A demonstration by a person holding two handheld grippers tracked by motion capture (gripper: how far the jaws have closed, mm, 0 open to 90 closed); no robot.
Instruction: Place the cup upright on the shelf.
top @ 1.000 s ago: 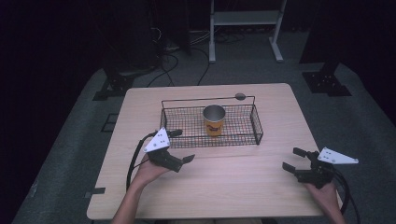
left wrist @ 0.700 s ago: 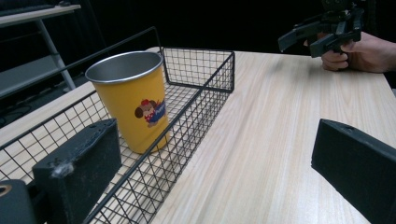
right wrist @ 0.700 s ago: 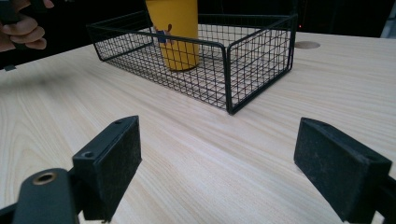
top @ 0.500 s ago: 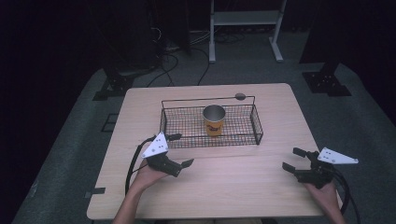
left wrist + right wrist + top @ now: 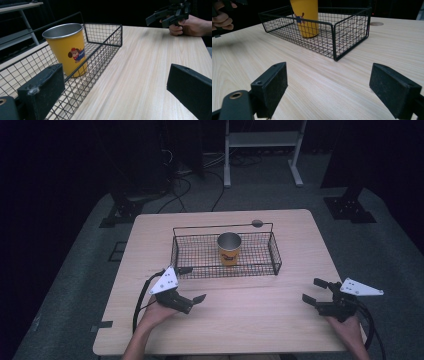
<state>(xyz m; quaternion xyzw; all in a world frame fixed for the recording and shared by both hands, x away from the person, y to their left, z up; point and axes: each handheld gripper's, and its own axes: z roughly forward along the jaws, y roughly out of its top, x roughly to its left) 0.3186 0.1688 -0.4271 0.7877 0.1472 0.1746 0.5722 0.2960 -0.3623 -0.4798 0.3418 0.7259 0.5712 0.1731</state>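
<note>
Surface [image 5: 250, 320]: pale wood, carrying a black wire basket [image 5: 226, 268] near its middle.
Basket: rectangular and low-walled, with a thin bar handle along its far side.
Cup [image 5: 229, 249]: yellow with a metal rim, standing upright inside the basket near the centre (a small cartoon dog is printed on its side, clear in the left gripper view [image 5: 68, 48]).
Left gripper [image 5: 192, 284]: held in the person's left hand [image 5: 155, 312] just in front of the basket's near-left corner; fingers spread wide, gripping nothing, one finger [image 5: 42, 88] beside the basket's wire wall.
Right gripper [image 5: 315, 291]: held in the right hand [image 5: 347, 330] near the right edge of the surface, well apart from the basket; fingers [image 5: 270, 86] wide apart and empty, with bare wood between them.
Floor [image 5: 90, 250]: grey mat around the surface, cables trailing behind.
</note>
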